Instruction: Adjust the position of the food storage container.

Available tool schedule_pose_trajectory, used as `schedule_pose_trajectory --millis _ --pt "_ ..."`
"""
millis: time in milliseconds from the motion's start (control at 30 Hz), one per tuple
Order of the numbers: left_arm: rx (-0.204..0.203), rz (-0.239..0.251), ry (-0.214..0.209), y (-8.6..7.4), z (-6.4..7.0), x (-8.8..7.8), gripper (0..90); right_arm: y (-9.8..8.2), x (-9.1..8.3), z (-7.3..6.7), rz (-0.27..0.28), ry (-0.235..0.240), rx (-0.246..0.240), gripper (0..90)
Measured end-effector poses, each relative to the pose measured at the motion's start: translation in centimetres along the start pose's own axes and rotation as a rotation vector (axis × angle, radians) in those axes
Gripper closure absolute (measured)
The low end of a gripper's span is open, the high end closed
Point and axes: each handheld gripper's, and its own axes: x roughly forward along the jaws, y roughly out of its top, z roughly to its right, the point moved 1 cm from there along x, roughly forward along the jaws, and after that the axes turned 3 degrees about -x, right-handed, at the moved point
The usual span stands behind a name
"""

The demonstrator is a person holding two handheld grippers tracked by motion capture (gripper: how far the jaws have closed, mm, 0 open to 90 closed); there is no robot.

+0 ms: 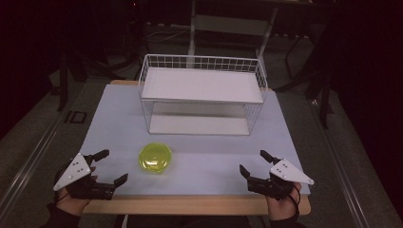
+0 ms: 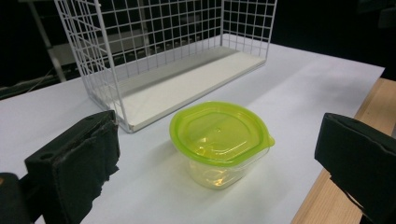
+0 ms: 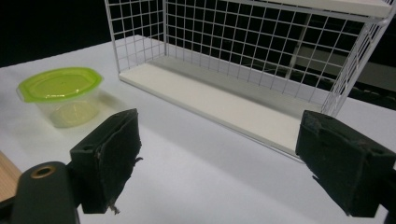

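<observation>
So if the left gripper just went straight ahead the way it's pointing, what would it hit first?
Most likely the container with the green lid, which sits between the open jaws of the left gripper. The wire rack is behind it, though depth is uncertain.

We see the high view dim overall, the surroundings past the worktop (image 1: pixel 199 142) edges sinking into near black. Light falls from above, so the worktop reads pale and evenly lit, without harsh glare. The lidded container (image 2: pixel 219 140) throws a soft shadow. In both gripper views the near fingers (image 3: pixel 109 163) look soft, slightly out of focus.
</observation>
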Motion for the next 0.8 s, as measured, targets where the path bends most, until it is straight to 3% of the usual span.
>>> schedule_pose_trajectory --millis 133,233,333,367,500,667,700,767,800 --pt "-0.002 0.041 -0.021 0.1 0.0 -0.2 0.8 0.1 -0.1 -0.1 0.004 -0.002 -0.007 13.7" --pt "0.039 0.074 -0.032 0.5 0.7 -0.5 0.7 0.2 -0.2 -0.3 0.011 0.0 -0.021 13.7" --pt "0.052 0.081 -0.061 0.9 1.3 -0.6 0.8 0.2 -0.1 -0.4 0.01 0.004 -0.027 13.7" --pt "0.051 0.066 -0.092 1.3 1.7 -0.6 0.8 0.2 -0.1 -0.4 0.006 0.002 -0.027 13.7" --pt "0.041 0.057 -0.093 2.1 2.2 -0.7 0.7 0.2 -0.1 -0.4 0.009 0.001 -0.025 13.6" --pt "0.04 0.07 -0.103 3.1 1.8 -0.7 0.8 0.3 -0.1 -0.6 0.013 0.0 -0.029 13.6" --pt "0.044 0.053 -0.102 3.4 1.2 -0.4 0.8 0.3 0.0 -0.6 0.012 0.004 -0.029 13.7" --pt "0.044 0.056 -0.075 3.5 0.8 -0.1 9.5 0.3 0.0 -0.7 0.009 0.004 -0.032 13.7" --pt "0.037 0.055 -0.086 3.4 0.4 0.1 12.6 0.4 0.0 -0.8 0.01 0.008 -0.032 13.7"
